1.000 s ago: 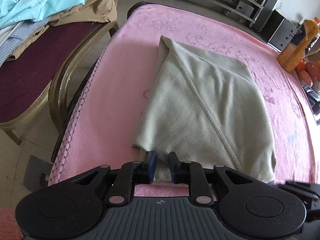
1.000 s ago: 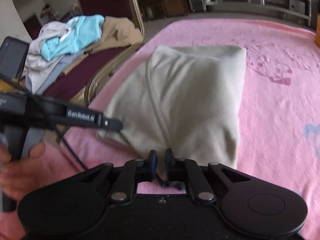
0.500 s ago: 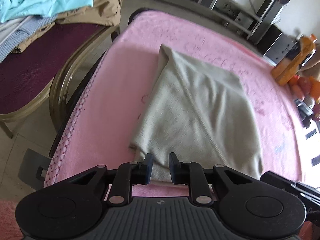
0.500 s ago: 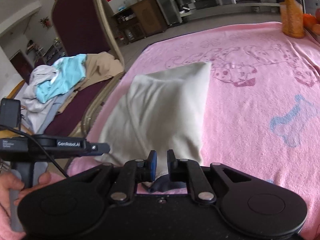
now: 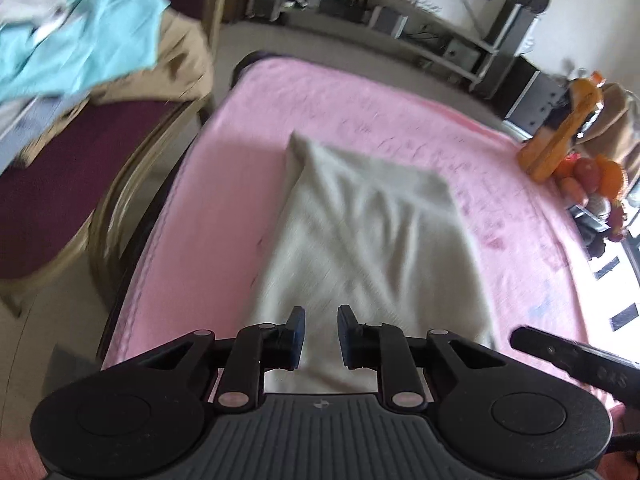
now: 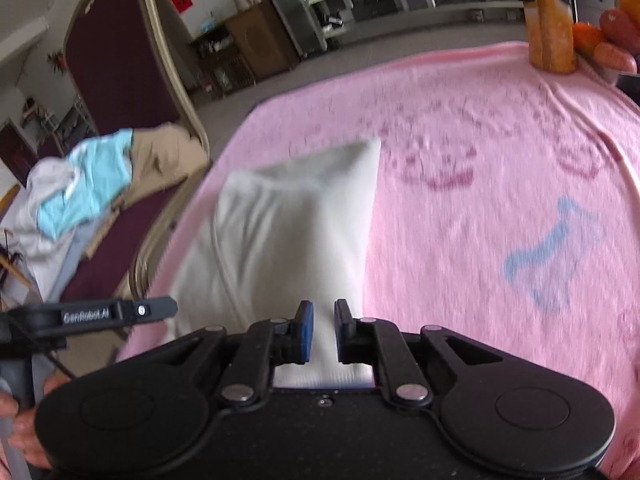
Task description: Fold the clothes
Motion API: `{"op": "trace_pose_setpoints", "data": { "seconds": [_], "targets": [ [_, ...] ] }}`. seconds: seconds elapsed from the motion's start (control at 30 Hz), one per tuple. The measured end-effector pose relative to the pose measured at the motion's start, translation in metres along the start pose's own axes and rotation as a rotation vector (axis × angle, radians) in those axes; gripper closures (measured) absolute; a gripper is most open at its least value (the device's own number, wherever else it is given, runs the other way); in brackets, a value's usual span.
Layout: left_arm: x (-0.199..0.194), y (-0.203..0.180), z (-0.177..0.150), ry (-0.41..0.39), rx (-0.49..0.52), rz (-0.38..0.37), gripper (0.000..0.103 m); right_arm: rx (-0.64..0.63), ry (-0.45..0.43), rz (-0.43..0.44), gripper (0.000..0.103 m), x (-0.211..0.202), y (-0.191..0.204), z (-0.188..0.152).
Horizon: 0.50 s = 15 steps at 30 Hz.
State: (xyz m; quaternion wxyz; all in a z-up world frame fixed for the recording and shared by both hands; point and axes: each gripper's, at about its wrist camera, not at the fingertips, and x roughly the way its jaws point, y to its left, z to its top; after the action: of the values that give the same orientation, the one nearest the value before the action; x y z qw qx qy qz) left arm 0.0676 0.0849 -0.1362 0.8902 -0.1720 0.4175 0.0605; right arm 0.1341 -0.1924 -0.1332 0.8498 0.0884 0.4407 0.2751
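Note:
A pale grey-green garment (image 5: pixel 372 232) lies folded lengthwise on the pink blanket (image 5: pixel 208 216). Its near edge is raised and creases fan out from it. My left gripper (image 5: pixel 320 336) is shut on the near left part of that edge, with cloth running between its pads. My right gripper (image 6: pixel 323 330) is shut on the near right part of the same garment (image 6: pixel 288 224), and a white hem shows between its fingers. Part of the left gripper's body (image 6: pixel 100 312) reaches in from the left of the right wrist view, held by a person's hand (image 6: pixel 24 432).
A maroon chair (image 6: pixel 120 64) stands left of the table with a pile of clothes (image 5: pixel 80 40), turquoise on top. An orange bottle (image 5: pixel 560 140) and fruit (image 5: pixel 596 172) sit at the far right corner. Shelves line the back wall.
Both grippers have risen with the garment's near edge, and tension creases now run across the cloth. The right gripper has rolled and swung, so more of the blanket's right side shows.

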Motion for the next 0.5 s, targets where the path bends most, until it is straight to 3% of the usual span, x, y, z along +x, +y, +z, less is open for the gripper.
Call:
{"op": "trace_pose_setpoints", "data": {
  "seconds": [0.23,0.3,0.37,0.43,0.5],
  "targets": [
    [0.042,-0.019,0.049,-0.060,0.101,0.029,0.084,-0.006,-0.030,-0.003,0.092,0.040,0.016,0.054],
    [0.061,-0.018,0.052,-0.026,0.109,0.064,0.087,-0.033,-0.015,-0.024,0.092,0.059,0.020,0.061],
    [0.072,-0.015,0.049,0.019,0.112,0.090,0.084,-0.064,0.012,-0.056,0.092,0.077,0.019,0.060],
    [0.078,-0.013,0.046,0.048,0.116,0.106,0.082,-0.097,0.050,-0.097,0.101,0.094,0.015,0.053],
    [0.077,-0.009,0.046,0.056,0.103,0.094,0.081,-0.114,0.057,-0.112,0.102,0.100,0.013,0.047]
  ]
}}
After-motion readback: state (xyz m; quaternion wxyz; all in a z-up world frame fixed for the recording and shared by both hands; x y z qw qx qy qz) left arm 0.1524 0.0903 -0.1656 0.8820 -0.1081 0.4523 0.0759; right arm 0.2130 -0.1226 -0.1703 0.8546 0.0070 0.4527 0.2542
